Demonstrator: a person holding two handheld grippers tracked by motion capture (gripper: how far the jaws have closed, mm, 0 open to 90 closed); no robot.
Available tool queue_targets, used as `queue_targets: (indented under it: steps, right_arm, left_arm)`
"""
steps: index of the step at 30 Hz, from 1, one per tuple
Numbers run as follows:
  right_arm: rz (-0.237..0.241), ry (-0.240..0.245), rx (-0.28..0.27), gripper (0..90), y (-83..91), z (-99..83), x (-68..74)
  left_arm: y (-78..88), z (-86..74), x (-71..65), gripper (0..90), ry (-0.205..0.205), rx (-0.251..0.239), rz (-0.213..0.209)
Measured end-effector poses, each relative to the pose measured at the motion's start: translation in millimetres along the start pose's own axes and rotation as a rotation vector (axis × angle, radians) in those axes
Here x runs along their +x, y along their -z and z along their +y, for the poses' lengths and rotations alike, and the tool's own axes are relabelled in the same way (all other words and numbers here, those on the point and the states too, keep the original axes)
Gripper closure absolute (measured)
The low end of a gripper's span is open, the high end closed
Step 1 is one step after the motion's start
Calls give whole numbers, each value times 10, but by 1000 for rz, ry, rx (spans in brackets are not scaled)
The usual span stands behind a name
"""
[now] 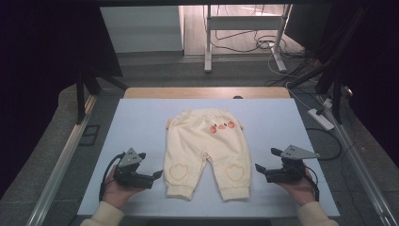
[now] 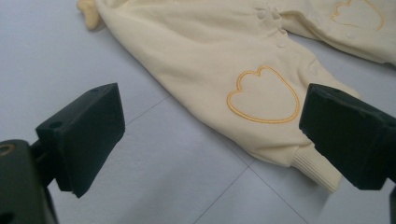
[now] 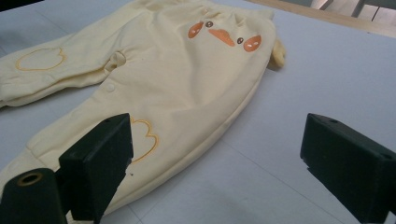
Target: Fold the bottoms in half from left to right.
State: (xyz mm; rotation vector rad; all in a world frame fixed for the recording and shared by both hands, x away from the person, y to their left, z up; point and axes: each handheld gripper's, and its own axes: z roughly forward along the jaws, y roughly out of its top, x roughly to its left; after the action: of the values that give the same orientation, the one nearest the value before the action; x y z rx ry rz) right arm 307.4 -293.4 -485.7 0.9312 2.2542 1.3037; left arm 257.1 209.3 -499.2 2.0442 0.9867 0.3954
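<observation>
A pale blue table (image 1: 141,122) carries 1 pair of cream baby trousers (image 1: 207,150), spread flat between the 2 grippers, legs toward the person.

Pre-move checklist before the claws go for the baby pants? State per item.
1. Left claw open, nothing between its jaws: ok.
2. Right claw open, nothing between its jaws: ok.
3. Pants lie flat on the mat, legs spread toward the person: ok.
4. Each claw beside its near leg cuff, apart from the fabric: ok.
5. Nothing else lying on the pants: ok.
6. Snaps along the inseam closed: cannot tell.
</observation>
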Motion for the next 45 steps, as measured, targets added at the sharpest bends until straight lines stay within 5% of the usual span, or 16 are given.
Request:
queue_targets:
  steps: [45]
  right_arm:
    - [18,-3,-5,141,-127,67,93]
  left_arm:
    - [-109,25,92,76,-2,20,-1]
